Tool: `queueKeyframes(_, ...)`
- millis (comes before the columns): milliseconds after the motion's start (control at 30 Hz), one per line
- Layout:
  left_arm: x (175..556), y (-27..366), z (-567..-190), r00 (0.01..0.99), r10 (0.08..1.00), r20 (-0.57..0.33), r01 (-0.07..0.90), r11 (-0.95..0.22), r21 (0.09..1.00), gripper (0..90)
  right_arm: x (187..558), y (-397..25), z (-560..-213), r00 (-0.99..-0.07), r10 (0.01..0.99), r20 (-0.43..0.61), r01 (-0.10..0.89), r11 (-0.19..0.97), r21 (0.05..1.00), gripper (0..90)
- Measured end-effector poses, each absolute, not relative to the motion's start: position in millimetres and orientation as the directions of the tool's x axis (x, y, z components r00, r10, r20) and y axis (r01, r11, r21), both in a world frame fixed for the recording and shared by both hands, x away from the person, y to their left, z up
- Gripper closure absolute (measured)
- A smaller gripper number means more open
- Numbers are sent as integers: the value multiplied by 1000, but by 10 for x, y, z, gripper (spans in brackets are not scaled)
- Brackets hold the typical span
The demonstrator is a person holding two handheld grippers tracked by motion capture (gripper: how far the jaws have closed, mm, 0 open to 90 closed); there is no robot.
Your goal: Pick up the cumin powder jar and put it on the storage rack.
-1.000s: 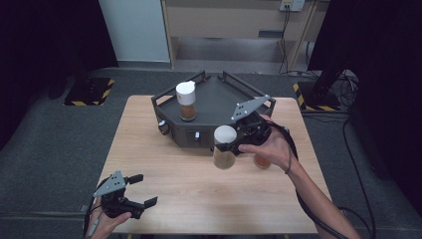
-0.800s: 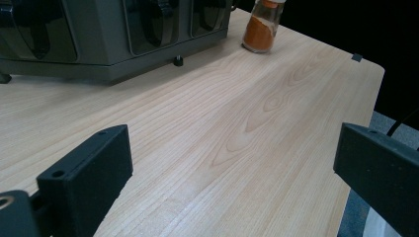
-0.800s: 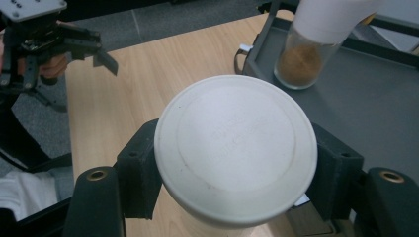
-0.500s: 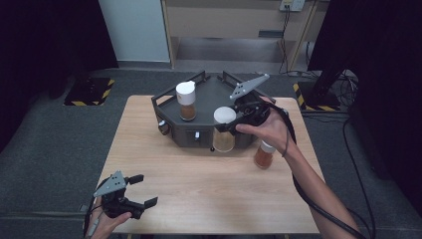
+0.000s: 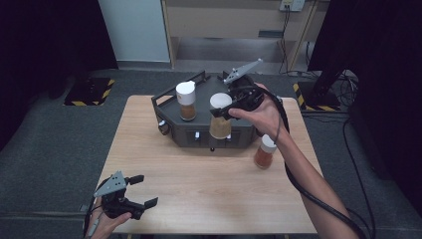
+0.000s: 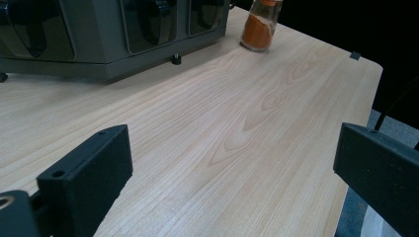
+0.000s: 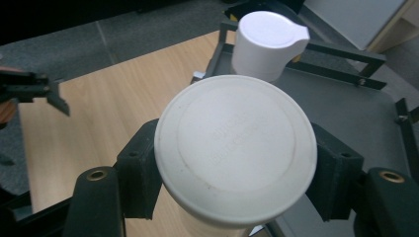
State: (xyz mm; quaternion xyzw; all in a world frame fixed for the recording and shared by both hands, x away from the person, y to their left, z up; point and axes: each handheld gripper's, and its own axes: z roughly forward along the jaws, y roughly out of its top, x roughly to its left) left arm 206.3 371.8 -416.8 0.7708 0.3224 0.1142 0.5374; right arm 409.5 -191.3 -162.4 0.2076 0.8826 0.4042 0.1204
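A dark grey rack (image 5: 169, 107) stands at the back middle of the wooden table (image 5: 199, 189). On its top stands a white-capped jar (image 5: 186, 101) of brown spice. My right gripper (image 5: 224, 112) is shut on a second jar (image 5: 220, 124) with a round white lid (image 7: 234, 148), held over the rack's front part. Whether that jar rests on the rack I cannot tell. A third jar (image 5: 264, 152), with orange powder (image 6: 259, 27), stands on the table right of the rack. My left gripper (image 5: 146, 189) is open near the front left edge, holding nothing.
The rack has raised rails (image 7: 306, 69) around its flat top and sits on small feet (image 6: 174, 60). The standing jar's white cap (image 7: 269, 42) is just beyond the held lid. Bare wood lies between the left gripper (image 6: 232, 163) and the rack.
My right gripper has carried the white-lidded jar away from the table's front and over the rack. The orange jar on the table has come into sight. The left gripper has stayed put.
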Motion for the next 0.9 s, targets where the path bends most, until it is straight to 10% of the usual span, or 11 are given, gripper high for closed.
queueKeyframes(900,2060,3721,-4167,768,618,-168,373,-219,902,4,4465,-1678,-1624,-796,604,-25,363,511,779,345)
